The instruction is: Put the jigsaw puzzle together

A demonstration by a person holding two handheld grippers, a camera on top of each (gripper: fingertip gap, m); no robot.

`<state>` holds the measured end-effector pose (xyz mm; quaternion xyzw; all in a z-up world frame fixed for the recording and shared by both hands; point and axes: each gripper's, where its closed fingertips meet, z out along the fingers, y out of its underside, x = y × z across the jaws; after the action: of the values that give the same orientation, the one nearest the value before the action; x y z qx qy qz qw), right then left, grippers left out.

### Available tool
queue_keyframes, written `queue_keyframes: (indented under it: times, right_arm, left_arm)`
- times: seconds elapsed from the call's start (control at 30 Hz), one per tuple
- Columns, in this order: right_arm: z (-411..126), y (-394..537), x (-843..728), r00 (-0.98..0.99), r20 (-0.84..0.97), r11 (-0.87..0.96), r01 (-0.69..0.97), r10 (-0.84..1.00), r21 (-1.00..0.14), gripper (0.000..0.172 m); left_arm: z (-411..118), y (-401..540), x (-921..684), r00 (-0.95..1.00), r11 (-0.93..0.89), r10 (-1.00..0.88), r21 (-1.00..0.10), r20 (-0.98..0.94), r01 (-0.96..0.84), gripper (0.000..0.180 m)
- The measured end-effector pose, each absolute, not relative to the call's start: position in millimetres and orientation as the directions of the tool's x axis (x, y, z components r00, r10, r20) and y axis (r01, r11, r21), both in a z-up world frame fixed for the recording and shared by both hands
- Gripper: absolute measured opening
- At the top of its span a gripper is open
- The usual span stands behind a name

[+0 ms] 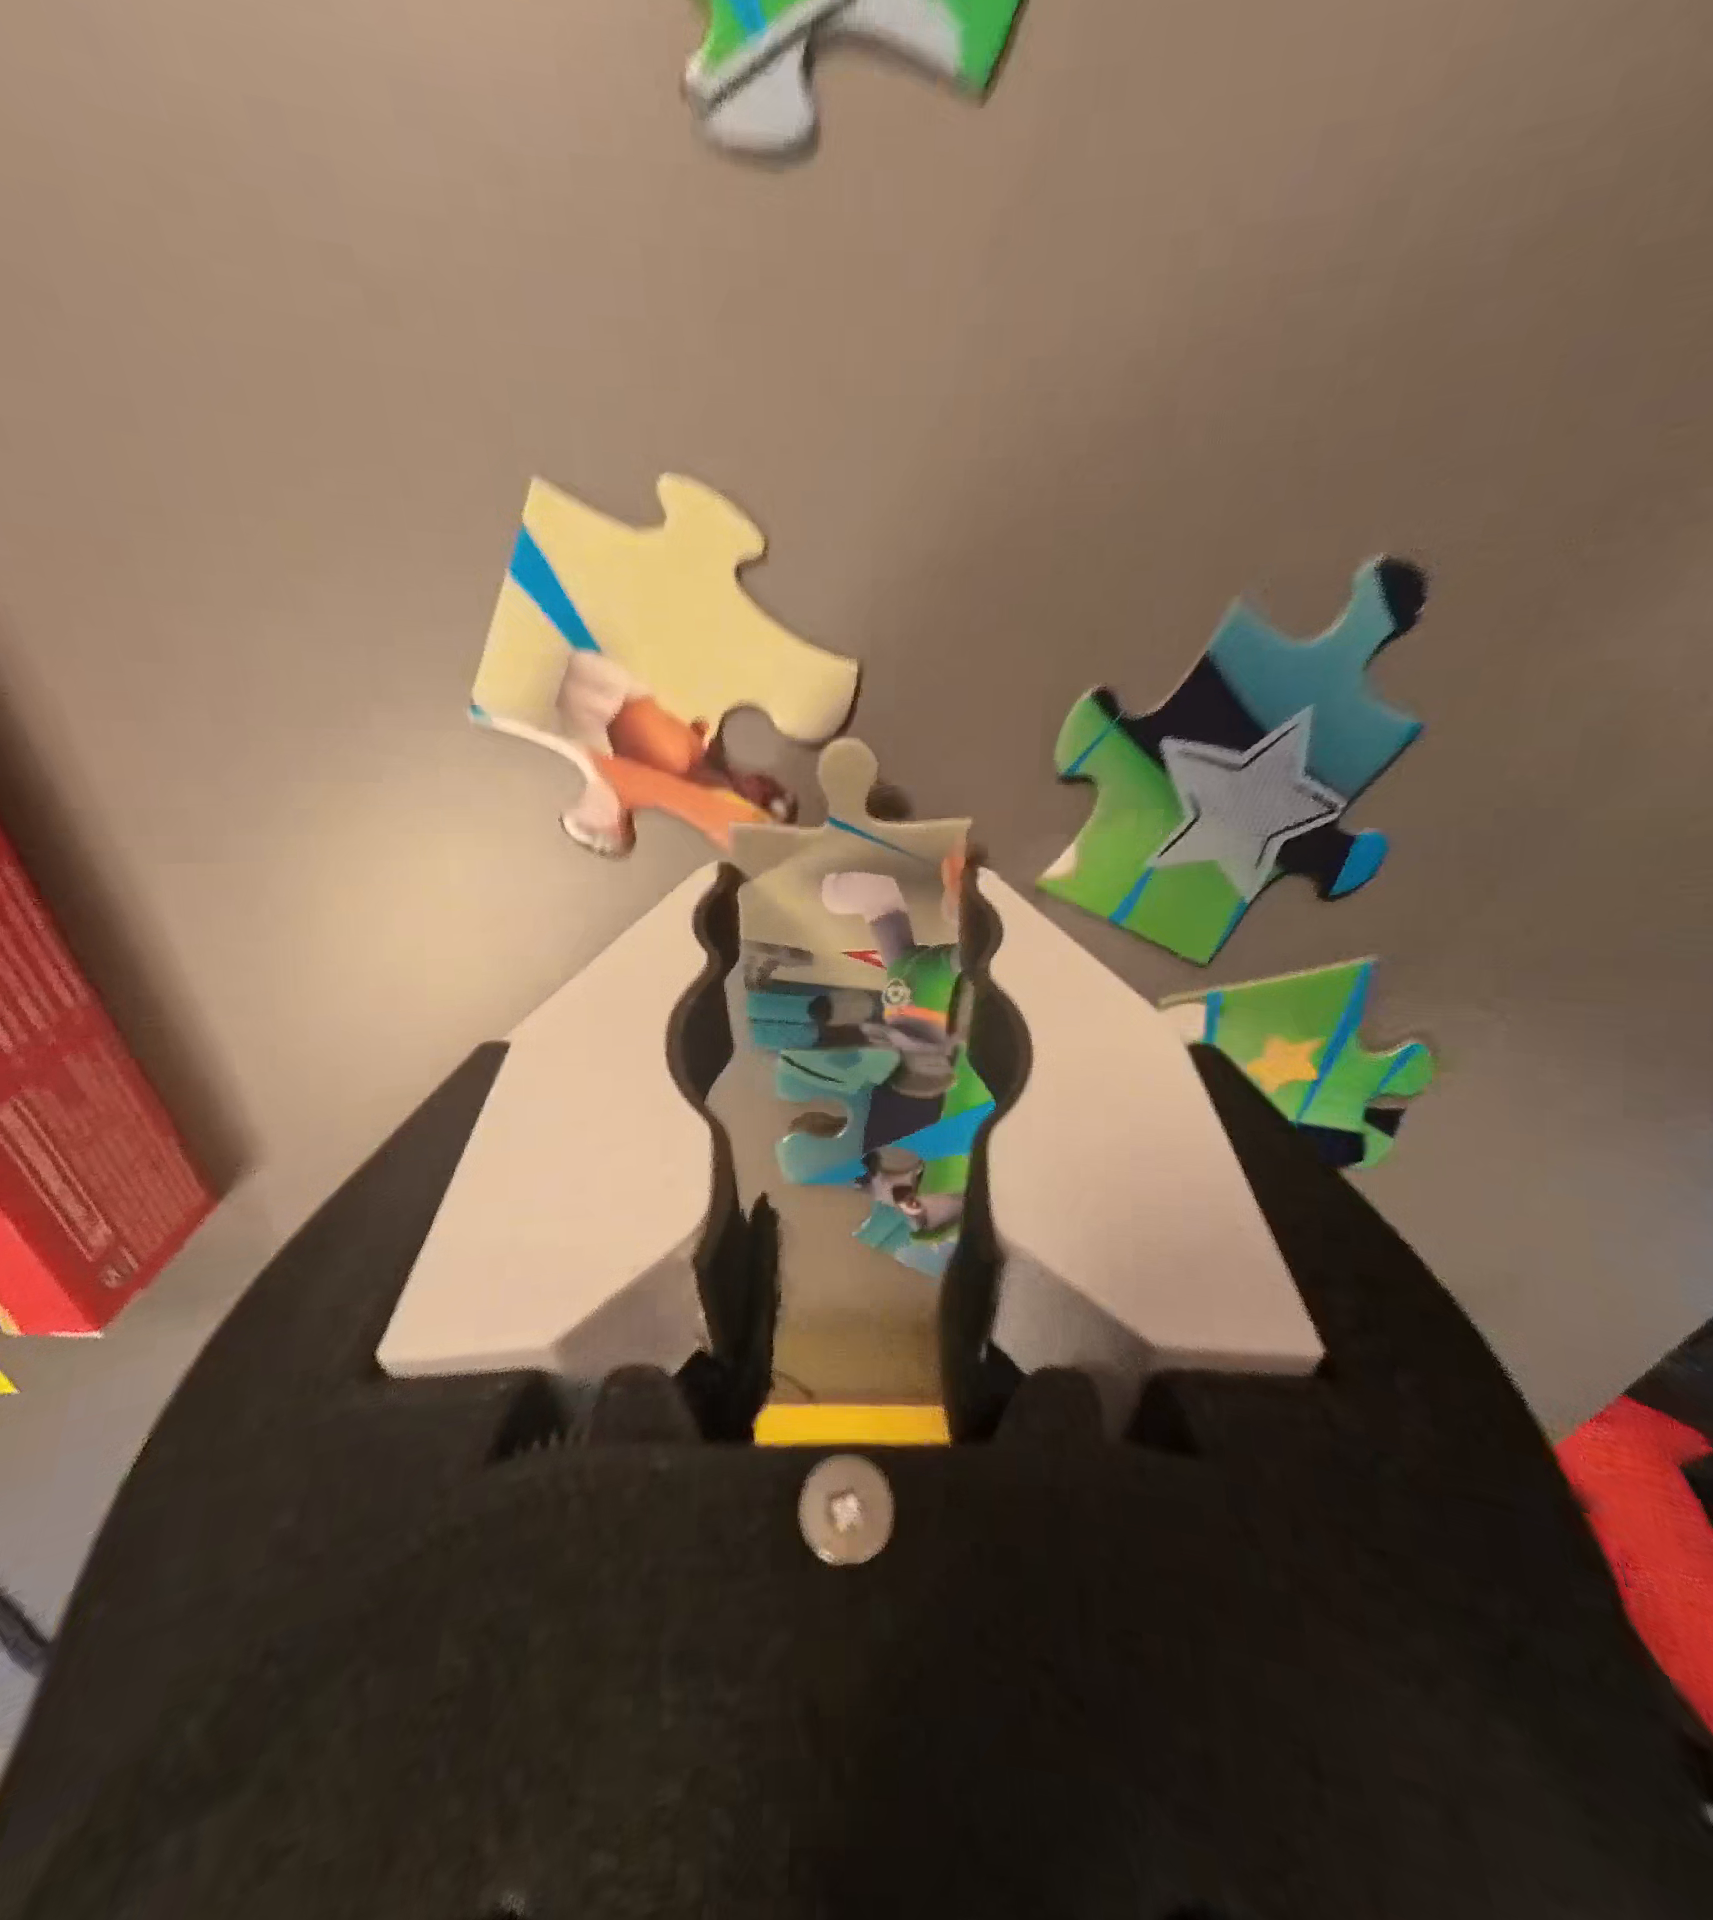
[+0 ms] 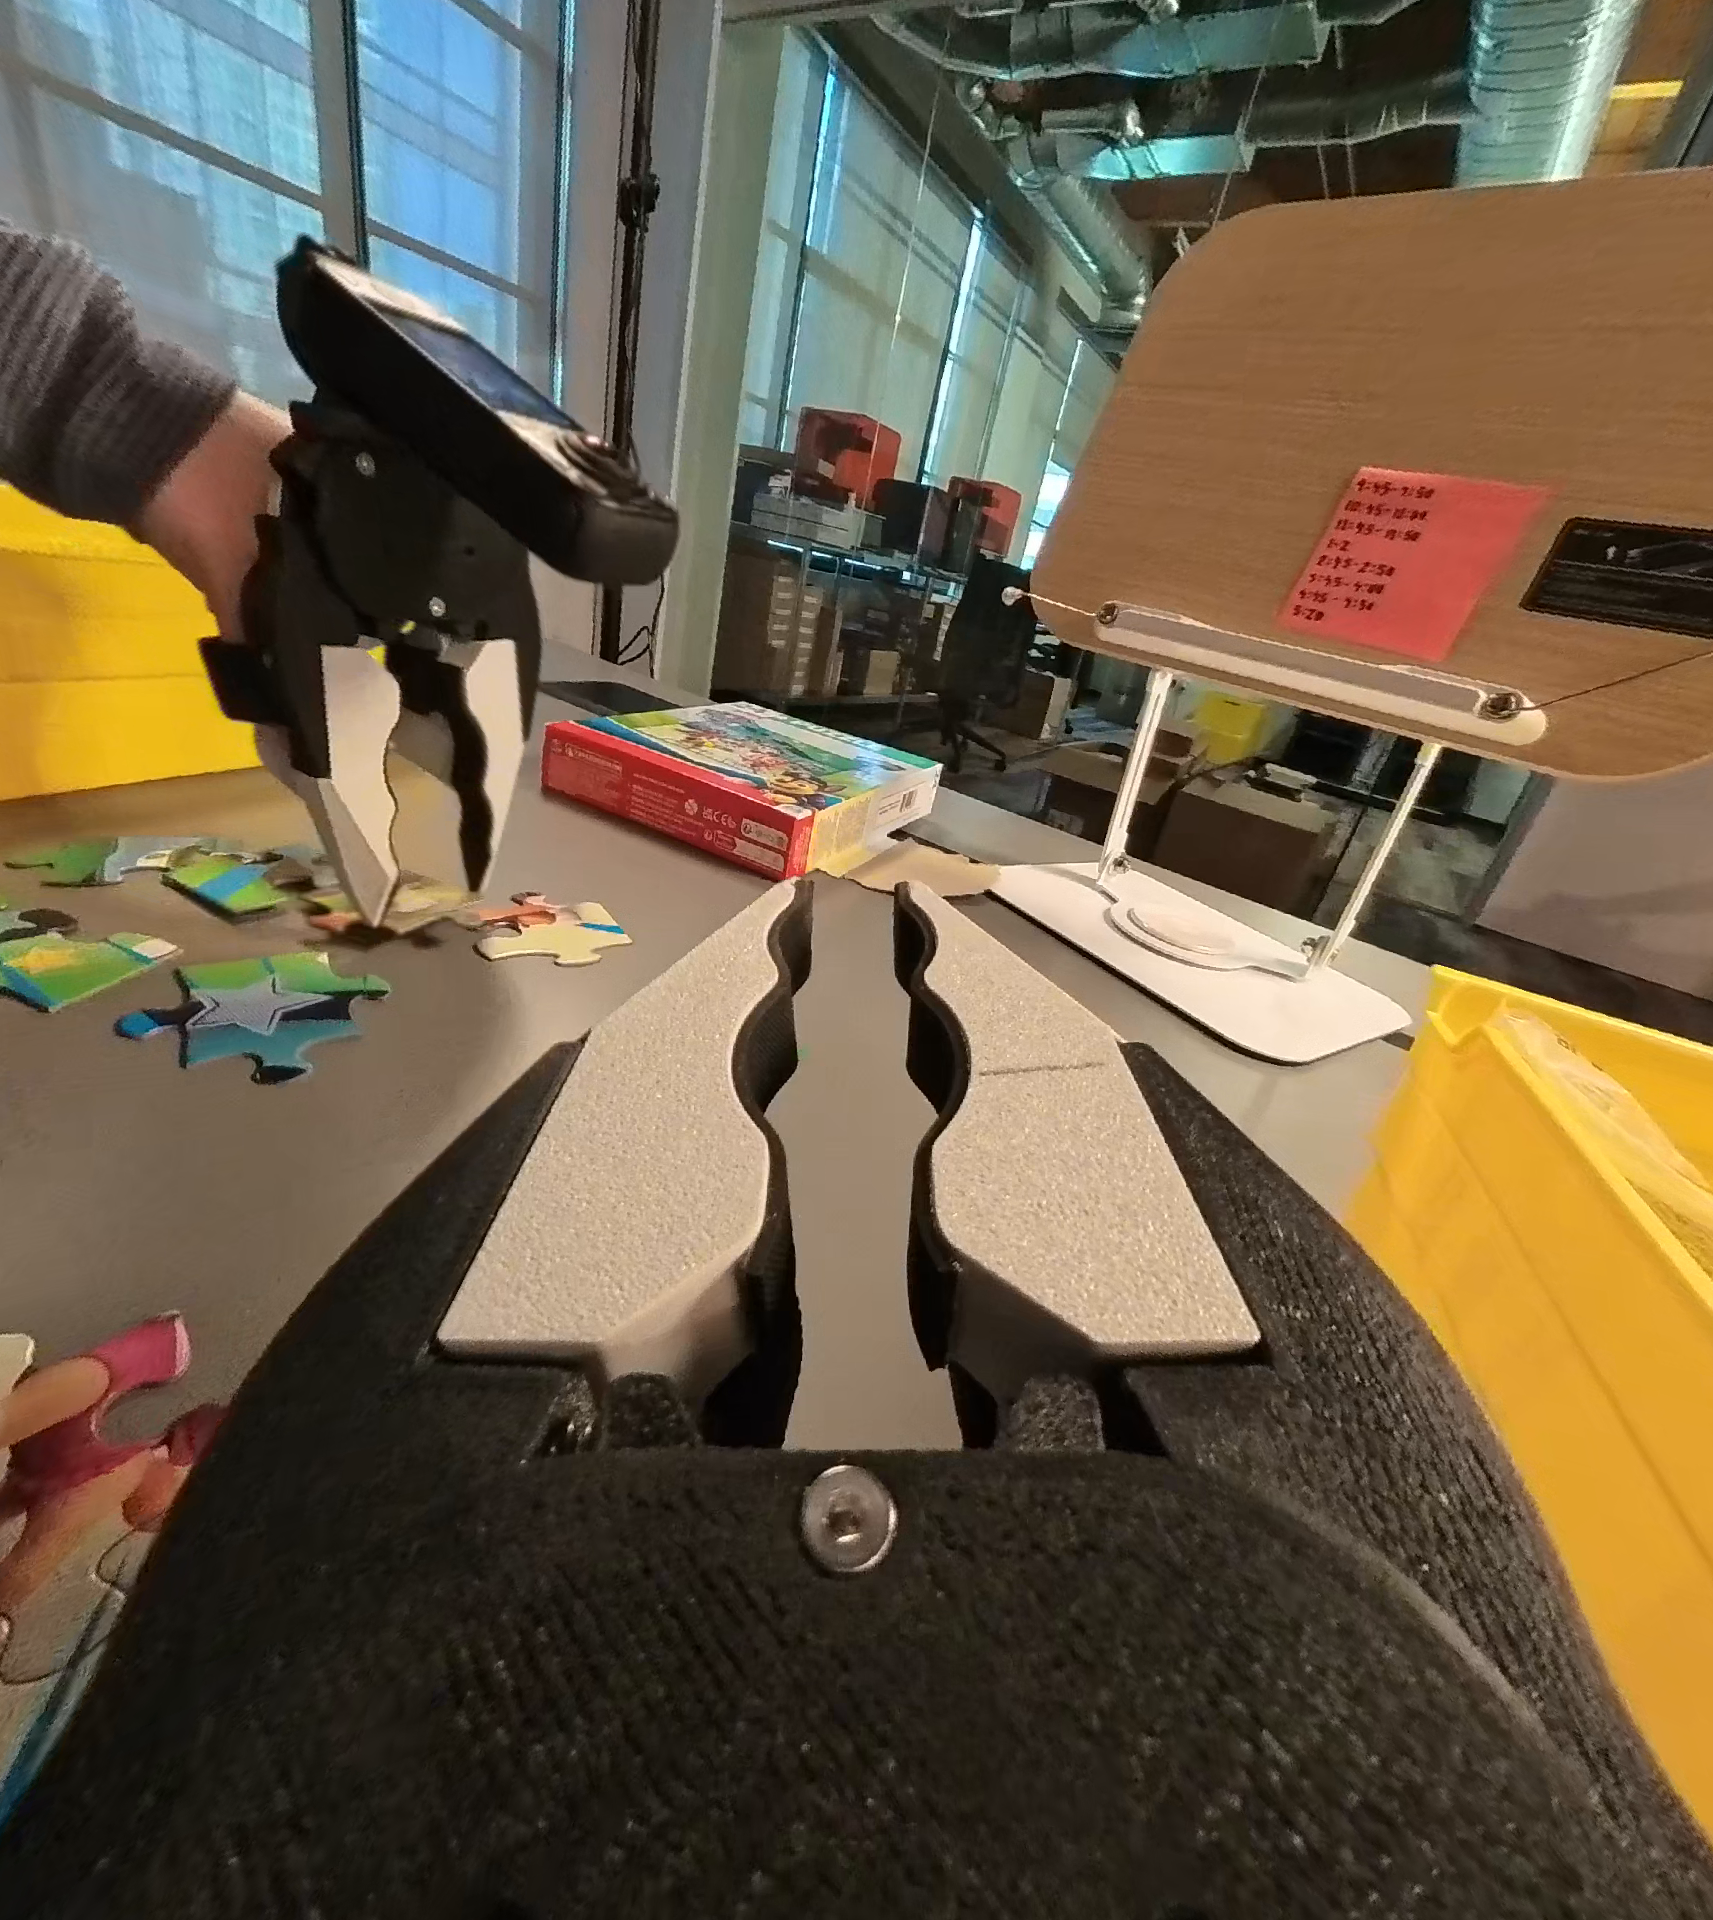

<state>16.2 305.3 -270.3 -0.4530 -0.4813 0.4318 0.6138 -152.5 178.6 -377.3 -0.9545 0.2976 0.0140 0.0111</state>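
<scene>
My left gripper (image 1: 850, 883) points down at the grey table (image 1: 312, 416) and is shut on a puzzle piece (image 1: 852, 935) with a pale top and a blue and green picture. Both pads press its side edges, and a shadow lies under its knob. In the right wrist view the left gripper (image 2: 426, 899), held by a hand in a grey sleeve, has its tips at that piece (image 2: 426, 909) on the table. My right gripper (image 2: 850, 899) hovers over the table with its fingers a narrow gap apart and nothing between them.
Loose pieces lie around: a pale yellow one (image 1: 644, 623), a star one (image 1: 1236, 769), a green one (image 1: 1299, 1060). A red puzzle box (image 2: 727, 779) lies behind. A wooden board on a white stand (image 2: 1195, 966) and a yellow bin (image 2: 1610, 1247) stand right. Joined pieces (image 2: 21, 1475) lie near left. There is about 25 cm between the tips of the two grippers.
</scene>
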Motion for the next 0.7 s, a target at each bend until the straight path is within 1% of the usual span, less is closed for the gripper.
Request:
queue_keyframes:
  times: [0.17,0.27,0.4,0.5,0.57,0.67,0.7]
  right_arm:
    - [-268.9,306.5,17.4,0.160,0.175,0.193,-0.108,0.972,-0.975,0.014]
    - [-268.4,306.3,17.5,0.156,0.168,0.186,-0.112,0.973,-0.976,0.014]
    - [-268.7,304.8,16.9,0.151,0.178,0.195,-0.108,0.972,-0.975,0.014]
    - [-269.6,302.5,15.6,0.143,0.190,0.205,-0.101,0.971,-0.973,0.014]
    - [-270.0,301.1,14.7,0.138,0.197,0.211,-0.098,0.971,-0.973,0.014]
    - [-270.6,300.3,14.0,0.135,0.201,0.215,-0.093,0.970,-0.972,0.014]
    - [-270.5,300.4,14.2,0.135,0.200,0.213,-0.094,0.970,-0.972,0.014]
  left_arm:
    - [-362.9,190.2,-128.0,0.752,-0.752,-0.659,-0.004,-0.035,-0.659,0.042]
    - [-357.3,187.3,-113.1,0.700,-0.700,-0.714,0.025,-0.012,-0.713,0.042]
    - [-355.4,157.7,-74.9,0.581,-0.582,-0.804,0.031,0.130,-0.812,0.042]
    - [-361.4,125.5,-48.7,0.480,-0.483,-0.856,0.038,0.192,-0.875,0.042]
    - [-368.7,110.0,-39.7,0.440,-0.438,-0.878,0.054,0.188,-0.897,0.042]
    - [-378.1,100.1,-29.2,0.432,-0.434,-0.889,0.022,0.150,-0.901,0.043]
    - [-379.7,97.0,-28.2,0.446,-0.449,-0.883,0.014,0.145,-0.894,0.052]
